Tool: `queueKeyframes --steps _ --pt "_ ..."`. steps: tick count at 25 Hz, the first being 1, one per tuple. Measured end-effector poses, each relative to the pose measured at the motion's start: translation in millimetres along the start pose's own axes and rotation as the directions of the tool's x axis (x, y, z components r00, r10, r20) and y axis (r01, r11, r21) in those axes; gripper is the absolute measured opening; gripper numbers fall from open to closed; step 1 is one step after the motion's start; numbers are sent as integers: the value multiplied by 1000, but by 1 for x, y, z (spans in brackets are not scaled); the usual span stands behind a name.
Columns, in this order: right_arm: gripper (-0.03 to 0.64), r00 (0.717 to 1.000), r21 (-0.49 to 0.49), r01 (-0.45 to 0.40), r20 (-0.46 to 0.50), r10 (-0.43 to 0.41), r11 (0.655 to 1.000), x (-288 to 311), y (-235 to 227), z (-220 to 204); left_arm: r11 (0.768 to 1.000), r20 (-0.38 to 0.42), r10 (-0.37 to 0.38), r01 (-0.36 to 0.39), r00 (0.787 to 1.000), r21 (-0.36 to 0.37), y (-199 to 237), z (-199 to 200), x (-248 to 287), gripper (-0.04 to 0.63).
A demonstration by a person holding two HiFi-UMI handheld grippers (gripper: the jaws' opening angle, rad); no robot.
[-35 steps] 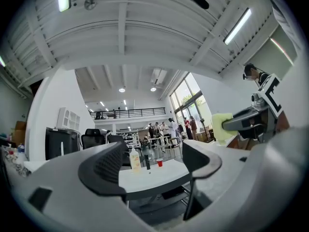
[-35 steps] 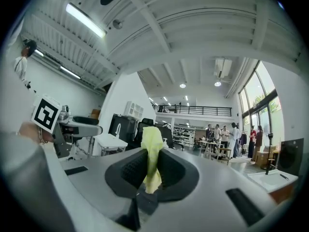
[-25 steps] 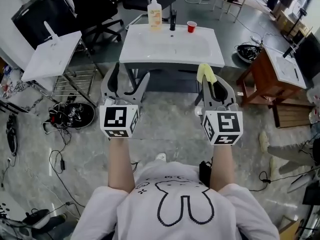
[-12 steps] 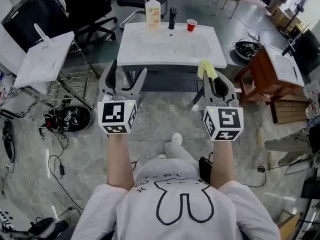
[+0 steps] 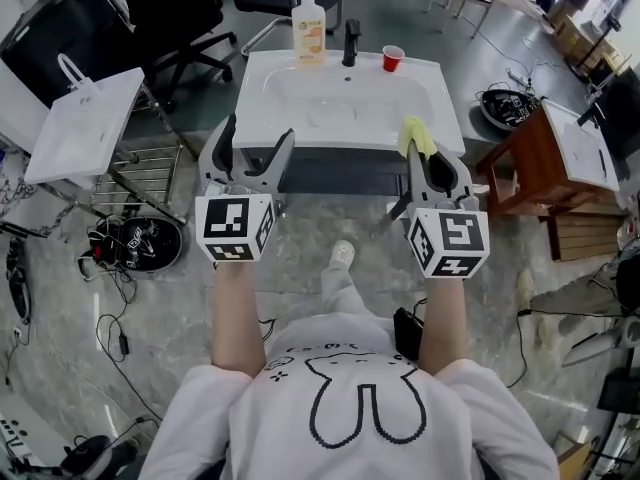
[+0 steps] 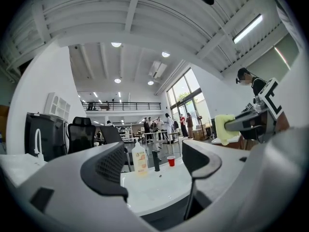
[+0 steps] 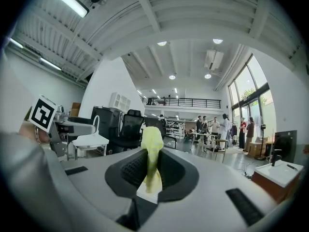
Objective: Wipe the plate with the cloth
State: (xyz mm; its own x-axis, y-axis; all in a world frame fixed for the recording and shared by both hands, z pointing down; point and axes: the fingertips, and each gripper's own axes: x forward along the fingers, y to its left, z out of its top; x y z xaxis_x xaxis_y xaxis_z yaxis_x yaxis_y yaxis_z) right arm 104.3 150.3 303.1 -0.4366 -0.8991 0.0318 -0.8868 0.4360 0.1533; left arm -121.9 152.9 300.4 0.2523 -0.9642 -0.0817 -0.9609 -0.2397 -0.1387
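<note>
My right gripper is shut on a yellow cloth, which sticks up between its jaws in the right gripper view. Held level with it, my left gripper is open and empty. Both hang just in front of a white sink. Between the left jaws I see that sink, with the cloth off to the right. A faint round shape lies in the basin; I cannot tell whether it is the plate.
A soap bottle, a black tap and a red cup stand along the sink's far rim. A white board on a rack is at the left, with a wooden table at the right. Cables and a black object lie on the floor.
The person has stepped closer to the sink, so it sits lower and larger in the head view. Both grippers keep their pose; the cloth stays clamped.
</note>
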Motion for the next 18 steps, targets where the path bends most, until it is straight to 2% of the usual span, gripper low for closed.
queueKeyframes --steps 9,18 --pt "51 1000 1 -26 -13 26 1000 106 -55 -5 1000 -28 23 -23 999 -12 25 -13 112 379" --pt "51 996 32 -57 -73 59 998 209 -105 -31 999 -114 31 -35 993 -34 47 -49 218 379"
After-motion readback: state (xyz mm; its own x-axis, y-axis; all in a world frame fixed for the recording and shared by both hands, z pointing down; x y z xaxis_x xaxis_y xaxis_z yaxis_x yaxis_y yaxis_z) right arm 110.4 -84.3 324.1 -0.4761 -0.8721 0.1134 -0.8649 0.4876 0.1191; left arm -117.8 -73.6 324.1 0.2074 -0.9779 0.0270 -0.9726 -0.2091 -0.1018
